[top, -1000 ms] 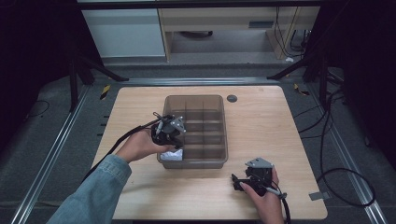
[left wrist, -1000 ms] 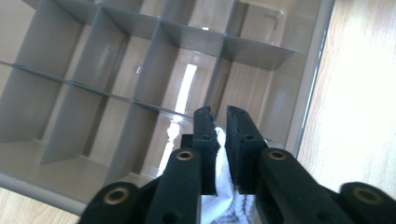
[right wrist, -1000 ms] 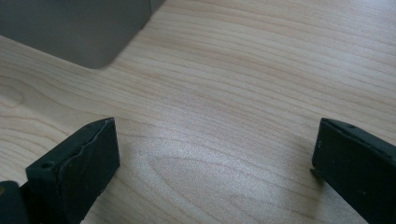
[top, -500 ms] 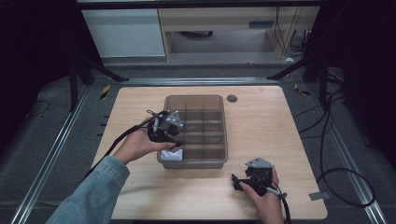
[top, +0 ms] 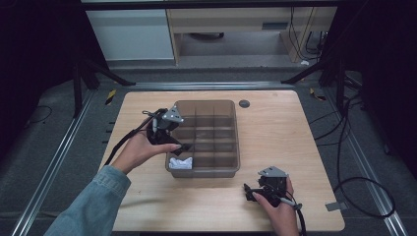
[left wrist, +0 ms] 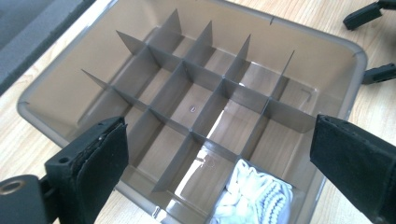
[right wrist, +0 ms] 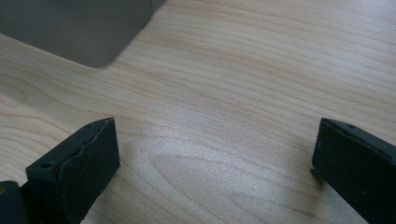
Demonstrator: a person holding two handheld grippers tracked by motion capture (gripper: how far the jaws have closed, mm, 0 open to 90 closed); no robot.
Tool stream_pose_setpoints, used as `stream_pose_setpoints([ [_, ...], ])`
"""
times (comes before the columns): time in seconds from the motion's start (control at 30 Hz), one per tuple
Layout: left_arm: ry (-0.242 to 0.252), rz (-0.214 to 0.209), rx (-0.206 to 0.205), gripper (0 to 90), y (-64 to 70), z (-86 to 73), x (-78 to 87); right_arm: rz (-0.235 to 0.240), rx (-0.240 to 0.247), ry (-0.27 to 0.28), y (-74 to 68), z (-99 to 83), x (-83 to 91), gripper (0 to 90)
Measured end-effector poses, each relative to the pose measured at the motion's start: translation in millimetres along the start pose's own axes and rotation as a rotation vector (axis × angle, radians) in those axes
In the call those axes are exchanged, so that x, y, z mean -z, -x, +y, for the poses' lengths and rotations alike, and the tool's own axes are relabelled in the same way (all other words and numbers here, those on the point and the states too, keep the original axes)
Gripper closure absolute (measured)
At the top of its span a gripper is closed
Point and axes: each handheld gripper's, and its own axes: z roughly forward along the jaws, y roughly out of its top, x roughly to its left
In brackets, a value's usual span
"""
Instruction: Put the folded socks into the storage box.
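Observation:
A translucent grey divided bin (top: 231, 110) sits mid-table, split into several compartments. A white rolled cloth with dark stripes (top: 180, 162) lies in its near-left compartment, and shows at the bottom of the left gripper view as the cloth (left wrist: 254, 193). My left gripper (top: 183, 143) hovers over the bin's left side, open and empty, its jaws wide apart above the bin (left wrist: 327, 51). My right gripper (top: 249, 191) rests low over the bare wood near the table's front right, open with nothing between its fingers (right wrist: 77, 168). A corner of the bin (right wrist: 84, 32) shows in the right gripper view.
The wooden table (top: 295, 132) has a dark round grommet (top: 244, 103) behind the bin. Cables trail on the floor at the right (top: 364, 191). A metal rail (top: 54, 162) runs along the floor at the left. White cabinets stand beyond the table's far edge.
My left gripper has drifted slightly toward the bin's far-left side and lifted away from the white cloth. The right gripper has stayed put.

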Motion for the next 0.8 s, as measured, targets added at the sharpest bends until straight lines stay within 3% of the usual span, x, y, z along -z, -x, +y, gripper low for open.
stream_pose_setpoints([
  [0.43, 0.056, 0.068, 0.055, 5.0, -6.4, -25.1, 37.0, 0.000, 0.000, 0.000, 0.0, 0.0, 0.0, 0.9],
  [0.8, 0.101, 0.141, 0.129, 4.7, -12.7, -68.3, 65.0, 0.000, 0.000, 0.000, 0.0, 0.0, 0.0, 0.9],
])
